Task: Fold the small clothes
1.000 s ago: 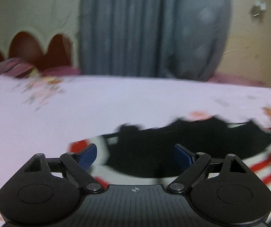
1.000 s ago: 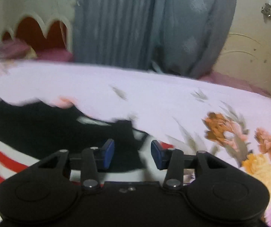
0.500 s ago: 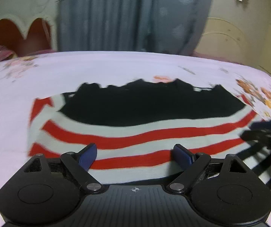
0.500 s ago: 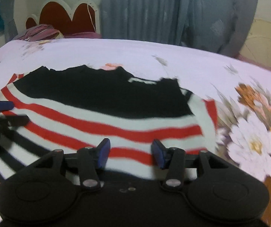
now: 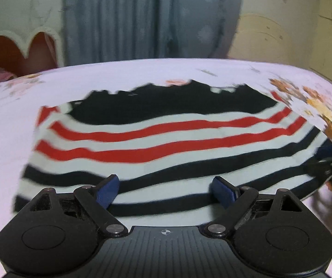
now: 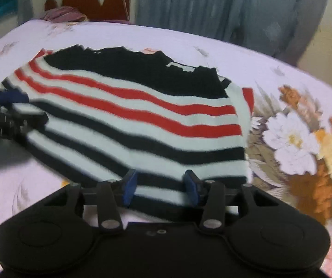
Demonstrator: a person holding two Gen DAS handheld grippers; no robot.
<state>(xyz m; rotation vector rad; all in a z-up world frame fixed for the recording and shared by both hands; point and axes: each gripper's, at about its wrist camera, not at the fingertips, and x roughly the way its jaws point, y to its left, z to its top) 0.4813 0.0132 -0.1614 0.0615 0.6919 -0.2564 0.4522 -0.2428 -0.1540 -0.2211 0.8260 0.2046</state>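
Both tools gape, left tool [image 5: 164, 188] and right tool [image 6: 160, 186], over the soft, floppy striped sweater [image 6: 131, 115]; pinch the hem corners just ahead.

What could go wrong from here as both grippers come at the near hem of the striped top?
1. The left gripper is open much wider than the right gripper, so the grips may land unevenly and skew the fold.
2. The striped top looks layered at its near hem; fingers might catch only the upper layer.
3. The floral bedsheet lies directly beneath and could get pinched too.
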